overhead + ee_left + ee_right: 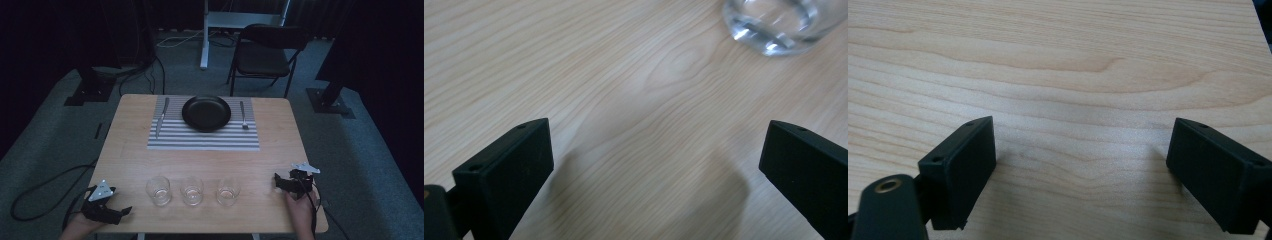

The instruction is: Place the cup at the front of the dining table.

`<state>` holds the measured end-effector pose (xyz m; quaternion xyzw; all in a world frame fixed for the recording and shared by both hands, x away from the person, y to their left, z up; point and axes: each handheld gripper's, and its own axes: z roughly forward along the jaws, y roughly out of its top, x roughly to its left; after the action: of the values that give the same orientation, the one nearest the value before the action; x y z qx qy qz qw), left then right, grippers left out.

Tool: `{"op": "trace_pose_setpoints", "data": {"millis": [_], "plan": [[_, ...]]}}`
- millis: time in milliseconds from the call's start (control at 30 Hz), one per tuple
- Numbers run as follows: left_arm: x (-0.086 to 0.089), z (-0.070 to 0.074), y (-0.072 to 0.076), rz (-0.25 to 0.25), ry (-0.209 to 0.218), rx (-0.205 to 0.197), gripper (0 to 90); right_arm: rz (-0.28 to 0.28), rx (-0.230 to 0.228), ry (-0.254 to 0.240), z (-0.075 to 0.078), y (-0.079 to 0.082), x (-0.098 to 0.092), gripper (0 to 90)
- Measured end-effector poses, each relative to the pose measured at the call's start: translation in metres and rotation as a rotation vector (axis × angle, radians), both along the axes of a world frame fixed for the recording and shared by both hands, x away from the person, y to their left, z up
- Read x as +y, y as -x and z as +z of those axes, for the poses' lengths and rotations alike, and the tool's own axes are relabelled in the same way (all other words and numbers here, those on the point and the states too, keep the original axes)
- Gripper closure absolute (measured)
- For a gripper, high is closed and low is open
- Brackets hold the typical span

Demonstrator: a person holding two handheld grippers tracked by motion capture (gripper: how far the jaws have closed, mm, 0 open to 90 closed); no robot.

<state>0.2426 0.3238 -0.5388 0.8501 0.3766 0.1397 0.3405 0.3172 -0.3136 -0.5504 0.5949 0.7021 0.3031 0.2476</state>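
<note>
Pale wood table (pixel 130 150): three glasses (pixel 192 190) in a row, near edge. Left gripper (pixel 654 165): jaws wide, empty, glass just ahead. Right gripper (pixel 1083 170): wide, empty, bare wood. Risk: a careless sweep could topple a glass.

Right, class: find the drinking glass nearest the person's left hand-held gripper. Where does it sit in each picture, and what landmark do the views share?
High view: the leftmost glass of three stands near the table's front edge, right of the left hand-held gripper.
Left gripper view: its base sits at the top right, cut by the frame.
Right gripper view: no glass here, just wood between open jaws.
Shared landmark: the pale wooden table.
</note>
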Motion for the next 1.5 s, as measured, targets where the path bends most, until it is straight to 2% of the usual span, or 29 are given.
{"op": "trace_pose_setpoints", "data": {"millis": [400,600,700,800,833,1033,1233,1400,1500], "plan": [[-0.025,0.004,-0.002,-0.084,0.029,-0.004,1.3,0.000,0.000,0.000,0.000,0.000,0.000,11.8],[-0.037,0.007,-0.004,-0.109,0.045,-0.028,1.3,0.000,0.000,0.000,0.000,0.000,0.000,11.8],[-0.048,0.009,-0.006,-0.141,0.067,-0.043,1.3,0.000,0.000,0.000,0.000,0.000,0.000,11.8],[-0.053,0.008,-0.007,-0.158,0.069,-0.045,1.3,0.000,0.000,0.000,0.000,0.000,0.000,11.8],[-0.057,0.006,-0.008,-0.172,0.069,-0.034,1.3,0.000,0.000,0.000,0.000,0.000,0.000,11.8],[-0.066,0.004,-0.011,-0.190,0.067,-0.028,1.3,0.000,0.000,0.000,0.000,0.000,0.000,11.8],[-0.076,0.006,-0.014,-0.195,0.083,-0.066,1.3,0.000,0.000,0.000,0.000,0.000,0.000,11.8],[-0.085,0.004,-0.016,-0.219,0.079,-0.064,1.3,0.000,0.000,0.000,0.000,0.000,0.000,11.8],[-0.093,0.004,-0.018,-0.227,0.100,-0.072,1.6,0.000,0.000,0.000,0.000,0.000,0.000,11.8]]}}
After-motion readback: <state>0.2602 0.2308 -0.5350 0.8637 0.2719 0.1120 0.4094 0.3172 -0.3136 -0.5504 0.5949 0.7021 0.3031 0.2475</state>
